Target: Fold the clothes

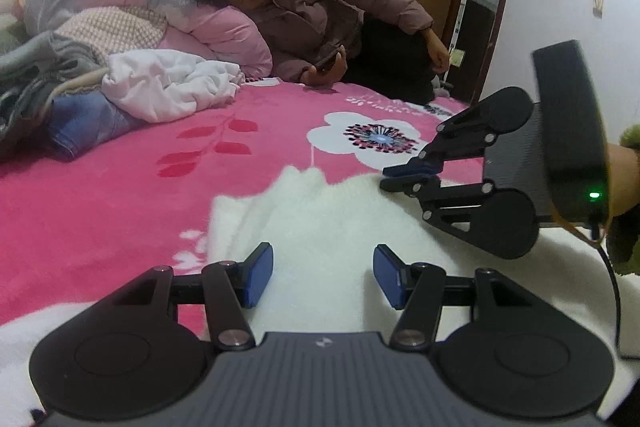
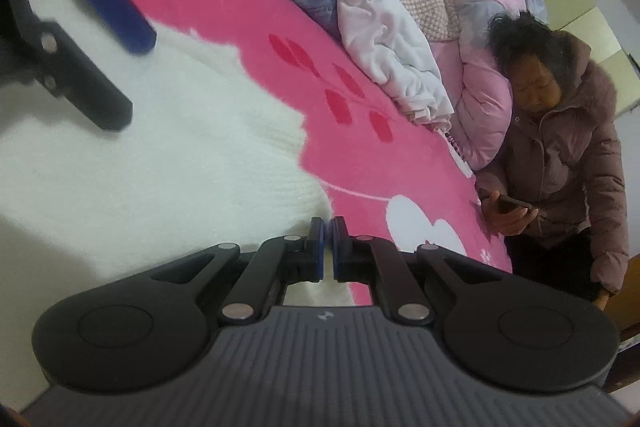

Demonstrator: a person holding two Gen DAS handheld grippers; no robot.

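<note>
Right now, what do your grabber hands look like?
Both are alike. The left gripper has black jointed arms with silver pins, blue pads on its fingertips, round black discs and a ribbed grey body with a small logo. The right gripper also shows a green light, a black cable and a fuzzy olive sleeve.

Woman (image 1: 304,7) with phone (image 1: 328,61)

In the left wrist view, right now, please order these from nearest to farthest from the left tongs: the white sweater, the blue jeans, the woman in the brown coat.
1. White sweater: directly under and ahead of the open left tongs.
2. Blue jeans: far to the left, at the clothes pile.
3. Woman in the brown coat: at the far edge of the bed, ahead.
</note>
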